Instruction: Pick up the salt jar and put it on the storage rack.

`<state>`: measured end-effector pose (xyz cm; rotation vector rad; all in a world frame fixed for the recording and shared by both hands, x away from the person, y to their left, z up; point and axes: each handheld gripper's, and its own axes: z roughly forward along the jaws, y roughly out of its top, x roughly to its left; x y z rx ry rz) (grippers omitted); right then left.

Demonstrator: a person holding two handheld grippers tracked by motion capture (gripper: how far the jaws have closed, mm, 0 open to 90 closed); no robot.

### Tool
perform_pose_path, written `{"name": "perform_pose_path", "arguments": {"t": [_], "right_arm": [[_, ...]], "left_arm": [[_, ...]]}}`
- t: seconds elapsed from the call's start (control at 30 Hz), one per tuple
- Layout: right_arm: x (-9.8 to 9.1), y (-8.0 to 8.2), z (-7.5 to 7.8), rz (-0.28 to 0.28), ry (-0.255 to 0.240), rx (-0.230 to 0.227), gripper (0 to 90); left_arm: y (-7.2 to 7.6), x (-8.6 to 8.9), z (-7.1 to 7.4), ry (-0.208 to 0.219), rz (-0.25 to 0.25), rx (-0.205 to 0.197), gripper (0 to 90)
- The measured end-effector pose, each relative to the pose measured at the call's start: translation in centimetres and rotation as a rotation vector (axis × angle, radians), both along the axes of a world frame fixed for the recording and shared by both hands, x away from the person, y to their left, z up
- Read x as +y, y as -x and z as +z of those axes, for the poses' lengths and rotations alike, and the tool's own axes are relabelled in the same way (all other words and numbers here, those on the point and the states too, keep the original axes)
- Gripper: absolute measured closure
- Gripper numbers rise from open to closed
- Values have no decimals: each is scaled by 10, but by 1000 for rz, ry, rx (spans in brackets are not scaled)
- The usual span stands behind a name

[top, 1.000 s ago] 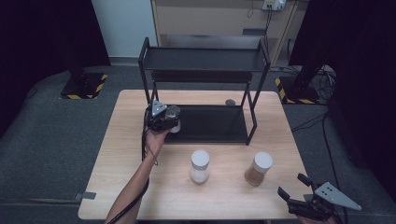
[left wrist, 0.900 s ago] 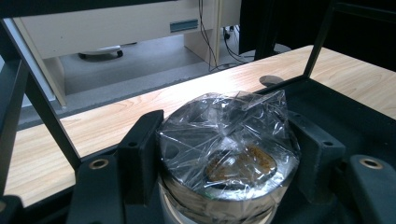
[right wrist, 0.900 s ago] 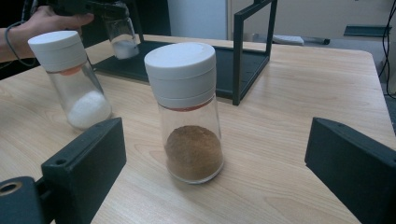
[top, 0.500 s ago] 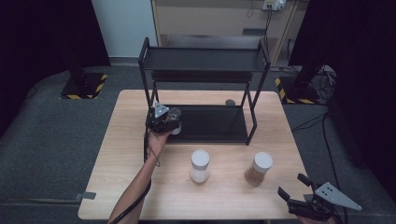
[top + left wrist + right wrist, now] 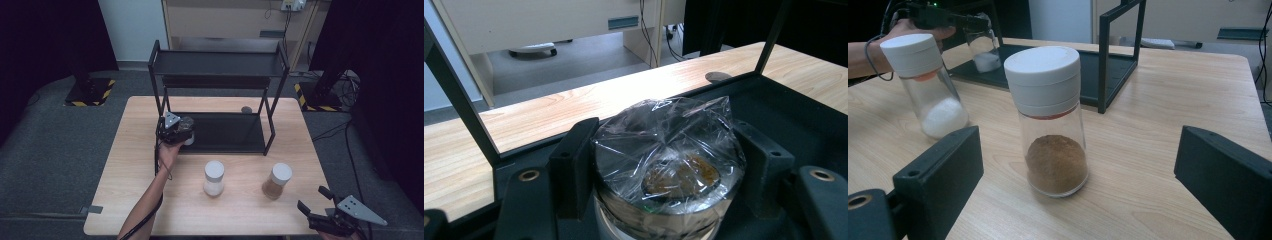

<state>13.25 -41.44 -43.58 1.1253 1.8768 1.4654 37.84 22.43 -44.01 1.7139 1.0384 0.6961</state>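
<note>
My left gripper (image 5: 175, 131) is shut on a clear jar (image 5: 669, 155) whose mouth is covered with crinkled plastic film. It holds the jar at the left end of the black rack's lower shelf (image 5: 225, 134). In the right gripper view the same jar (image 5: 983, 50) shows white powder at its bottom. Two white-lidded jars stand on the table in front of the rack, one with white powder (image 5: 214, 177) and one with brown powder (image 5: 276, 181). My right gripper (image 5: 311, 197) rests open near the table's front right corner, with the brown jar (image 5: 1050, 120) a little ahead of its jaws.
The black two-tier rack (image 5: 220, 62) stands at the back middle of the wooden table (image 5: 135, 165). A small dark disc (image 5: 246, 109) lies on the table behind the lower shelf. A cabinet and cables sit beyond the table.
The left gripper with its jar has edged slightly toward the near side of the lower shelf. The right gripper and both standing jars have kept still.
</note>
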Motion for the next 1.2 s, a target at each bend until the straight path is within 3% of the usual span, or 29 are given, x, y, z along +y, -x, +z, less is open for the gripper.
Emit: {"name": "perform_pose_path", "arguments": {"t": [0.13,0.23,0.6,0.9,1.03,1.2], "right_arm": [[0,0,0,1,1,-1,58],[0,0,0,1,1,-2,58],[0,0,0,4,-3,-1,57],[0,0,0,5,-3,-3,57],[0,0,0,6,-3,-2,57],[0,0,0,6,-3,-3,57]], "left_arm": [[-1,1,-1,19,2,7,300],[-1,0,-1,10,0,11,275],[-3,0,3,41,9,13,111],[-2,-6,12,19,-2,-9,45],[0,-7,20,-24,-12,-20,24],[4,-3,28,-15,-33,-29,10]]}}
